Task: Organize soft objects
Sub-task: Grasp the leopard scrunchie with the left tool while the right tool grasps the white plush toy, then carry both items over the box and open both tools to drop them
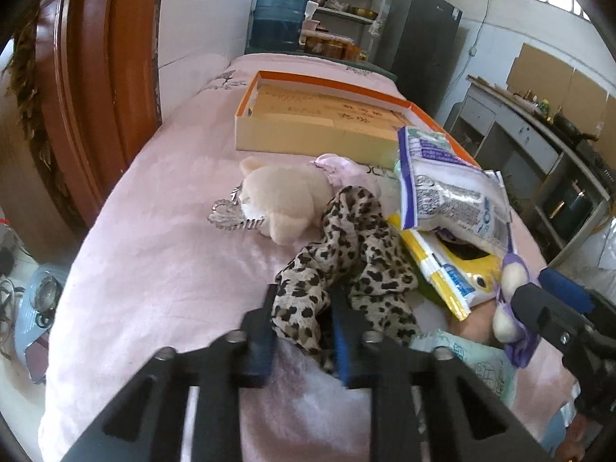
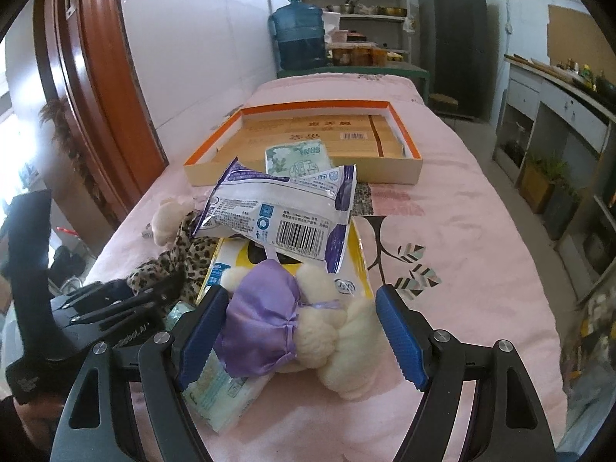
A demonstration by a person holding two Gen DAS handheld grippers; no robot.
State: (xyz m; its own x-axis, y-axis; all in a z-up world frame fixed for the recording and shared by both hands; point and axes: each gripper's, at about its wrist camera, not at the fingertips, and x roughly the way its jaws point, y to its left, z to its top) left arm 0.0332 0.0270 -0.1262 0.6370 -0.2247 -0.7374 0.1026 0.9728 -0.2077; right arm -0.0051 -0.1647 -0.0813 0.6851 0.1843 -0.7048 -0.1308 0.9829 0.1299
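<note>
On the pink bedspread (image 1: pixel 154 269), the left gripper (image 1: pixel 302 331) pinches the leopard-print scarf (image 1: pixel 346 254), while the right gripper (image 2: pixel 304 331) stands spread around the purple-dressed plush toy (image 2: pixel 292 327).

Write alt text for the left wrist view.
The left gripper pinches a leopard-print scarf on a pink bedspread. Behind lie a cream plush toy, plastic packets and an open orange-rimmed box.
</note>
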